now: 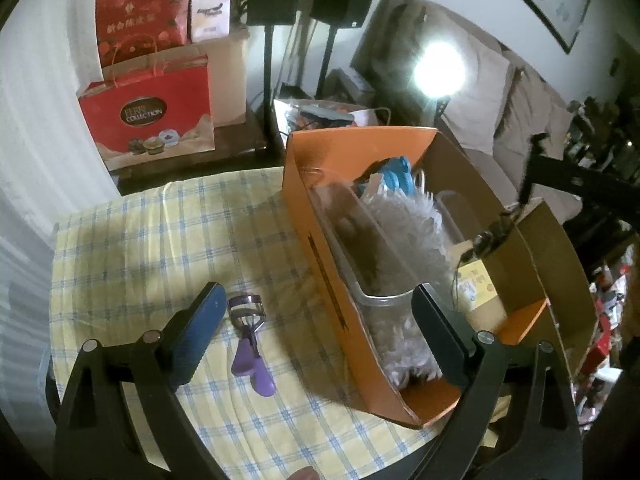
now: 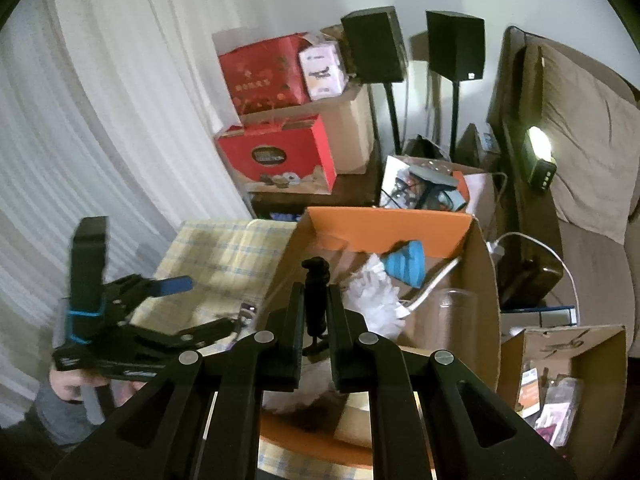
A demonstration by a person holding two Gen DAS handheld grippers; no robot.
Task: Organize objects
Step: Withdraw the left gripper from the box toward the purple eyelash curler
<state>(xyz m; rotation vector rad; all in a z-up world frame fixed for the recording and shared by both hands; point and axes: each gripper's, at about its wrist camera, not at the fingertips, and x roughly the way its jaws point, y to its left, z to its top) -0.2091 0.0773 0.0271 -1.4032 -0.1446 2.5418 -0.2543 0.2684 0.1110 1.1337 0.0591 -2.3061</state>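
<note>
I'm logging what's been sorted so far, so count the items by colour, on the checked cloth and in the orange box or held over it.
Purple: 1, the purple metal eyelash curler on the cloth.
White: 1, the white fluffy duster in the box.
Blue: 1, the blue ribbed object in the box.
Black: 1, the small black tripod-like stand in the right gripper.
Total: 4

White curtain (image 2: 80, 120), sofa (image 1: 500, 92), lamp (image 1: 438, 68) glaring.
</note>
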